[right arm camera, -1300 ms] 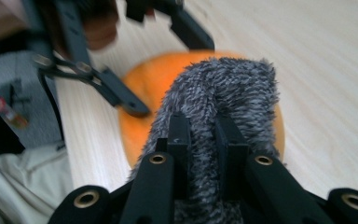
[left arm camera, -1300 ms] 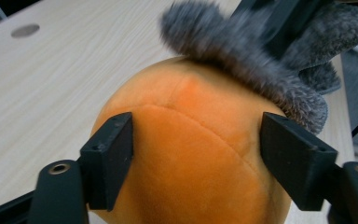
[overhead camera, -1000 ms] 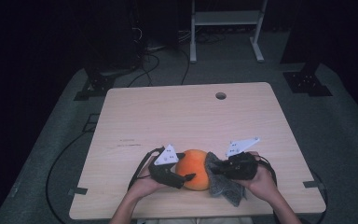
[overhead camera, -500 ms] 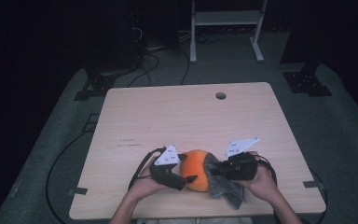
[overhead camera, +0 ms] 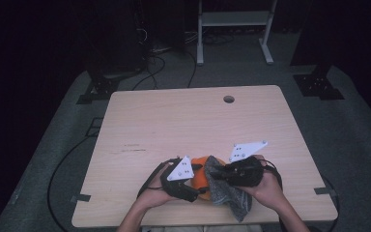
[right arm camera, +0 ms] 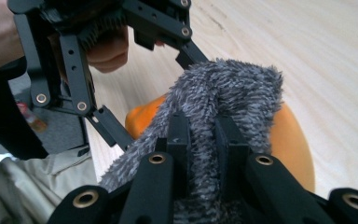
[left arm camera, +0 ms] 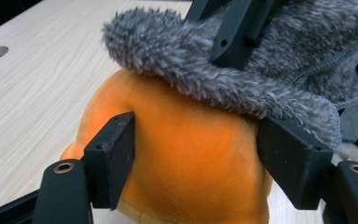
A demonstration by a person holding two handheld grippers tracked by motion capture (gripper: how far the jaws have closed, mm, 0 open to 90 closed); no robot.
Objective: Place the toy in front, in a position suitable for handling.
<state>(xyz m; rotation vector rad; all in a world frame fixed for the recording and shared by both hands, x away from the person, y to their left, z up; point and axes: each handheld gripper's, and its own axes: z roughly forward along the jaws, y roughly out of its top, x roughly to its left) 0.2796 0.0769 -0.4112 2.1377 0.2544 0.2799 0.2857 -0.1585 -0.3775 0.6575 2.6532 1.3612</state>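
While my two hands meet near the table's (overhead camera: 140,121) front edge, at about six o'clock in the high view, the orange plush toy (overhead camera: 201,175) sits on the wood between them, with my left gripper (overhead camera: 192,180) at its nine o'clock and my right gripper (overhead camera: 218,173) at its three o'clock.

In the left gripper view my own two black jaws stand on either side of the orange plush toy (left arm camera: 186,154): one pad presses its flank at nine o'clock, the other sits at three o'clock against the toy, just under the fur. These jaws have just been closing, with the toy between them, and they now hold it about half shut.

In the right gripper view my right gripper (right arm camera: 200,140) has its jaws pinched nearly together on a fold of the grey fuzzy cloth (right arm camera: 223,98), and the fur bulges up between and past the pads toward twelve o'clock. The cloth drapes over the top of the orange toy (right arm camera: 289,140), which shows at three o'clock and again at nine o'clock of the fold.

Seen from above, the grey fuzzy cloth (overhead camera: 229,195) lies across the toy's right side and trails down toward five o'clock, under my right hand (overhead camera: 270,186). My left hand (overhead camera: 154,193) grips its tool's handle at seven o'clock of the toy.
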